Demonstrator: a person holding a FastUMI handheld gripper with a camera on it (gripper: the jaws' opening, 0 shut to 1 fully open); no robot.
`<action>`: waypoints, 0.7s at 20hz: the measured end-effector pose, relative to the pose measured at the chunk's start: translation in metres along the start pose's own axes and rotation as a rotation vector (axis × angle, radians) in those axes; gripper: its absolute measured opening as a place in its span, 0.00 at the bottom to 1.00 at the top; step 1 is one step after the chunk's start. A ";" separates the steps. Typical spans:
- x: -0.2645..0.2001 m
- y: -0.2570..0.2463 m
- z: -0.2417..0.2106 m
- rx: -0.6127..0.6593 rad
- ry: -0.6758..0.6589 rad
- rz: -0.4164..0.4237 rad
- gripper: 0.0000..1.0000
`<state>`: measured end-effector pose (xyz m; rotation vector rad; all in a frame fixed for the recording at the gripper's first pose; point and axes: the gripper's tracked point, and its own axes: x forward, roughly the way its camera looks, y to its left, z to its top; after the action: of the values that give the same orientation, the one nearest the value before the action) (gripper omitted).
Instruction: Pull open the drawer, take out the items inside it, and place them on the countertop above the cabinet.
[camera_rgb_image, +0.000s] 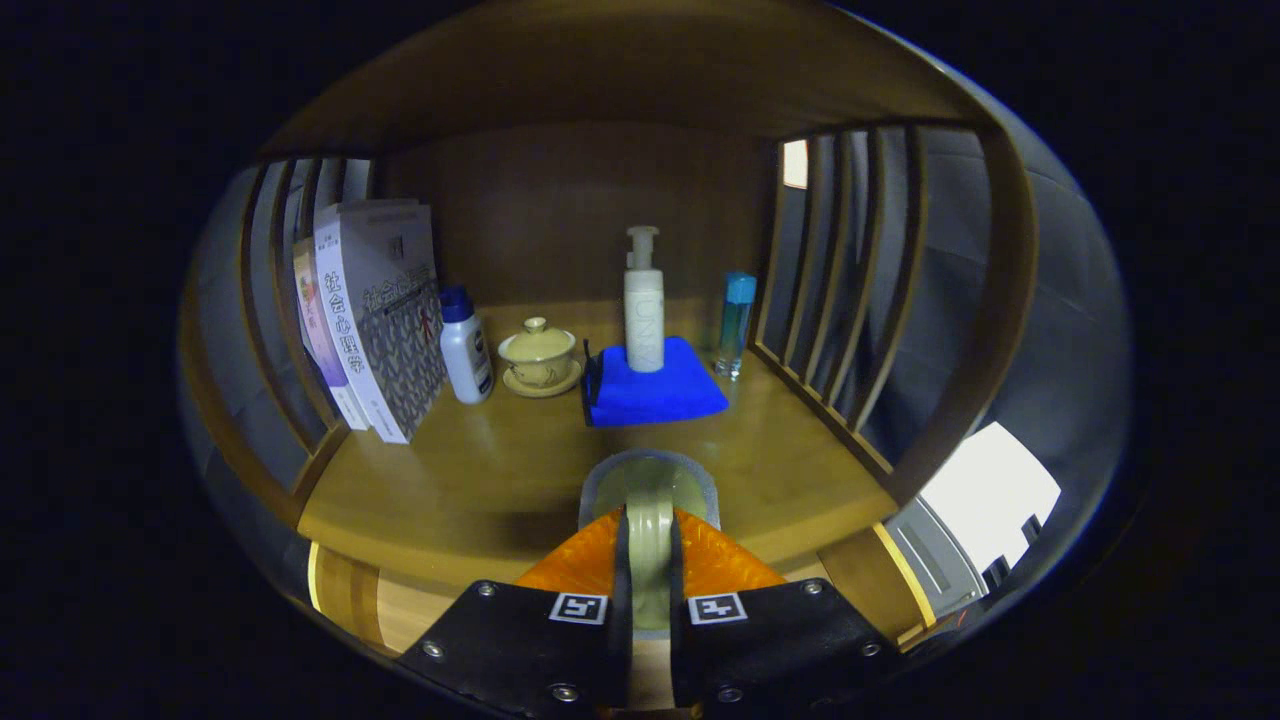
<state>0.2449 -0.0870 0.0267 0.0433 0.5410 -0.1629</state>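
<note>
Two fingers of the claw (650, 560) are clamped on the handle of a pale green cup (648, 500), held just above the bench (480, 480) at its front edge. Beyond stand books (375, 320), bottles and a blue cloth (655, 395).

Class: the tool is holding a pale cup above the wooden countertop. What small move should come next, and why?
Probably lower the cup onto the bare countertop just ahead and open. The tool is shut on it, and the blue cloth lies farther back.
</note>
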 end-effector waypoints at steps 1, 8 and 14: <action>0.007 0.000 0.006 -0.021 -0.006 -0.001 0.16; 0.043 0.029 0.002 -0.053 -0.094 0.124 0.46; -0.005 0.035 0.023 0.055 -0.371 0.203 0.95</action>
<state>0.2577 -0.0535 0.0489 0.1188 0.1593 0.0139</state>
